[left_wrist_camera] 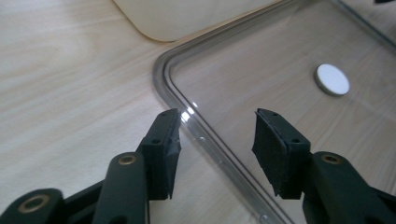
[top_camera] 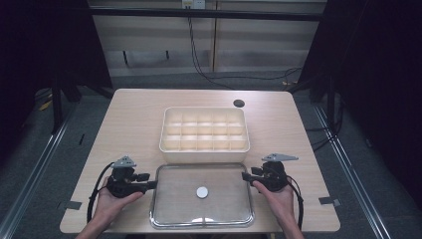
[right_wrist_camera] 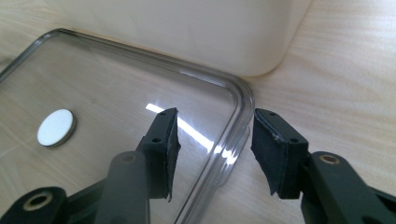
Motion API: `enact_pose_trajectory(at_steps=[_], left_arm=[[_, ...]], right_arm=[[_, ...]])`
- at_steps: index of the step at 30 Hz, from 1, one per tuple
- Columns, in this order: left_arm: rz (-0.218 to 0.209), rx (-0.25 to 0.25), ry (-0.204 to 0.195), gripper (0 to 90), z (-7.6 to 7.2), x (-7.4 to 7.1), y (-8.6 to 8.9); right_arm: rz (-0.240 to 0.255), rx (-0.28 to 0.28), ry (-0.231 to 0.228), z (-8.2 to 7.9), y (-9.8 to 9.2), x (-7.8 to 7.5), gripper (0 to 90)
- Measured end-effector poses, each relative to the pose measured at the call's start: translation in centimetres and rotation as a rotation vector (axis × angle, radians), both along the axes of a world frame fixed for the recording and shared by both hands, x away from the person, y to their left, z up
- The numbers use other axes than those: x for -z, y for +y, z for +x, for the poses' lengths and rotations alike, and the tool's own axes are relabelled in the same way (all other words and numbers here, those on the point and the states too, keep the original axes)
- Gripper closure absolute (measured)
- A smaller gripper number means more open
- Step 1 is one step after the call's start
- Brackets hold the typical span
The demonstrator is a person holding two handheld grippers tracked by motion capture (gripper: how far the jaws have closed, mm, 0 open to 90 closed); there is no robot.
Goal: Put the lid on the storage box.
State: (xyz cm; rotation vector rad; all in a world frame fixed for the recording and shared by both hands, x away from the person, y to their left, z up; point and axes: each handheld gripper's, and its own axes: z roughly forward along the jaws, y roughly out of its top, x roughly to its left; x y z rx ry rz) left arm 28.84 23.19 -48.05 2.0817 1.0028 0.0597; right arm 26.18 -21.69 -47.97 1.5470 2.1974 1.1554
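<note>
While the clear lid (top_camera: 201, 195) lies flat on the bench (top_camera: 134, 114), your left tongs (top_camera: 152, 185) and right tongs (top_camera: 245, 176) straddle its opposite side rims, both unclenched, pads not pressing.

the lid (top_camera: 174, 199) is clear glass with a white round knob (top_camera: 202, 192); the divided box (top_camera: 204, 144) is cream; the bench (top_camera: 134, 119) is pale wood grain; both tongs are black.

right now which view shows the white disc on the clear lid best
The left gripper view: the white disc is sharp there, its thick edge visible on the clear lid. The right gripper view shows it nearly as well, at the left. In the high view it is a tiny dot.
</note>
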Motion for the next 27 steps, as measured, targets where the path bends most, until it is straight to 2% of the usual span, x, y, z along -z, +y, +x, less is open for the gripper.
enact_pose_trajectory(at_steps=[1, 2, 6, 8, 10, 12, 18, 21, 27], left_arm=[[0.001, -0.002, 0.026, 52.4, -0.1, 0.4, -0.1], [0.018, 0.003, 0.018, 53.2, -0.2, 0.6, -0.3], [0.035, 0.008, 0.013, 54.6, -0.2, 0.8, -0.4], [0.037, 0.018, 0.025, 55.0, -0.2, 1.0, -0.5], [0.041, 0.017, 0.025, 55.6, -0.1, 1.0, -0.5], [0.048, 0.017, 0.029, 56.0, -0.1, 1.0, -0.5], [0.052, 0.034, 0.037, 59.0, -0.2, 1.0, -0.7], [0.064, 0.045, 0.042, 59.0, -0.3, 1.1, -0.8], [0.065, 0.056, 0.039, 59.1, -0.3, 1.2, -1.0]], right_arm=[[-0.012, -0.002, 0.0, 0.0, 0.0, 0.2, 51.3], [-0.021, -0.007, 0.007, 0.1, 0.0, 0.4, 51.5], [-0.044, 0.006, 0.021, 0.1, 0.1, 0.9, 52.1], [-0.056, 0.012, 0.015, 0.1, 0.1, 1.0, 52.1], [-0.042, 0.007, 0.016, 0.2, 0.0, 1.2, 51.9], [-0.059, 0.009, 0.018, 0.1, 0.0, 1.3, 51.0], [-0.037, 0.017, 0.024, 0.0, 0.0, 1.5, 48.5], [-0.046, 0.007, 0.029, -0.1, 0.4, 1.7, 48.4], [-0.057, 0.027, 0.029, -0.4, 0.8, 1.9, 48.2]])
